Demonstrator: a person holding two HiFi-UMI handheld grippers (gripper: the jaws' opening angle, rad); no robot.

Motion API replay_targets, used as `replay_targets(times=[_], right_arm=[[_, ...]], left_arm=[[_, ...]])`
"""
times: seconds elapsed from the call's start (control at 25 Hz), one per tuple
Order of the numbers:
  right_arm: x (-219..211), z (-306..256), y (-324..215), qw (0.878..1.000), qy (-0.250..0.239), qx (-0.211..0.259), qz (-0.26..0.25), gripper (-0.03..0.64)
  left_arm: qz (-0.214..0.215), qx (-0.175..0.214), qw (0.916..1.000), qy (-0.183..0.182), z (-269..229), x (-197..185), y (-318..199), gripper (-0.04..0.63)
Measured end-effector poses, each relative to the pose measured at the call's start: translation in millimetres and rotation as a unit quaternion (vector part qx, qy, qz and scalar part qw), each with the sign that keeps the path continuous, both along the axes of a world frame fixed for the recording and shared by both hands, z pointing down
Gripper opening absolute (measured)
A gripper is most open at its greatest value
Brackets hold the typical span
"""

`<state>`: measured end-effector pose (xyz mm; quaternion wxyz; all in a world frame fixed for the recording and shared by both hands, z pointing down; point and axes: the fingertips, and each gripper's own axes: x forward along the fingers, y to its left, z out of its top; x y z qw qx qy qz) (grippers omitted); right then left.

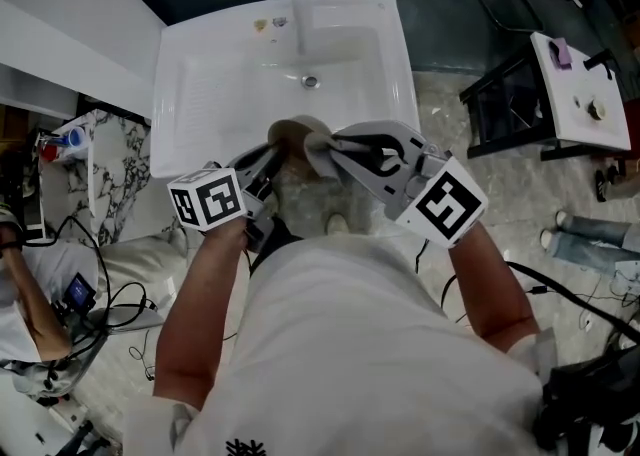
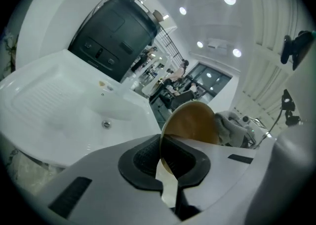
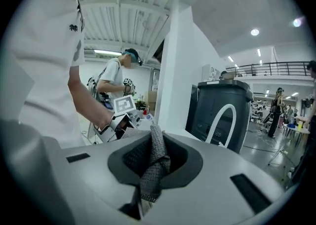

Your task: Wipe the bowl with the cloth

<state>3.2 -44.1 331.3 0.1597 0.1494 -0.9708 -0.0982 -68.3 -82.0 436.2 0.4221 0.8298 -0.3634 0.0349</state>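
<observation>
Step in hand, as I read it: wiping the bowl, held in the air above the front edge of the sink [image 1: 200,74].

- Left gripper [image 2: 168,164] is clamped on the rim of the brown bowl [image 2: 195,123]. The rim sits edge-on between the pads and the bowl is tilted up on its side.
- Right gripper [image 3: 154,159] is closed on a fold of the grey cloth [image 2: 231,128]. The cloth is bunched against the side of the bowl that faces away from the left gripper, also over the sink front.
- Nothing is resting in the sink. The drain [image 1: 311,81] is well behind the bowl.

To do it well:
- Hold the left grip rigid. A one-point rim pinch will pivot if the cloth pushes hard.
- Push the cloth toward the clamped rim, not across it, so the load runs into the pads.
- Use short arcs, then turn the bowl to reach fresh surface.
- Keep enough cloth beyond the right gripper that fabric meets the bowl, not plastic.
- Stay over the sink in case the bowl slips.
</observation>
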Motion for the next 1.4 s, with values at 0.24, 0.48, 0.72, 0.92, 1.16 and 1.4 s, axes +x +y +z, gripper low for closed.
replay_targets(times=[0.24, 0.48, 0.72, 0.92, 1.16, 1.4], right_arm=[[0.8, -25.0, 2.9, 0.995, -0.091, -0.045, -0.023, 0.035], [-0.9, -37.1, 8.6, 0.976, -0.15, -0.142, -0.068, 0.035], [-8.0, -50.1, 9.1, 0.955, -0.188, -0.202, -0.11, 0.035], [-11.4, -48.0, 10.8, 0.924, -0.237, -0.273, -0.128, 0.035], [-18.6, -21.3, 15.3, 0.925, -0.217, -0.292, -0.112, 0.035], [-15.0, -9.2, 17.8, 0.926, -0.208, -0.298, -0.099, 0.035]], left_arm=[[0.074, 0.018, 0.9961, 0.044, -11.9, 16.5, 12.0, 0.018], [0.169, 0.049, 0.9808, 0.085, -32.7, 35.9, 37.2, 0.018], [0.254, 0.094, 0.953, 0.136, -63.3, 49.9, 60.8, 0.018], [0.291, 0.127, 0.9312, 0.18, -85.3, 58.0, 79.2, 0.018], [0.279, 0.149, 0.9168, 0.244, -110.0, 50.9, 83.0, 0.018], [0.244, 0.149, 0.9228, 0.258, -110.1, 39.5, 70.2, 0.018]])
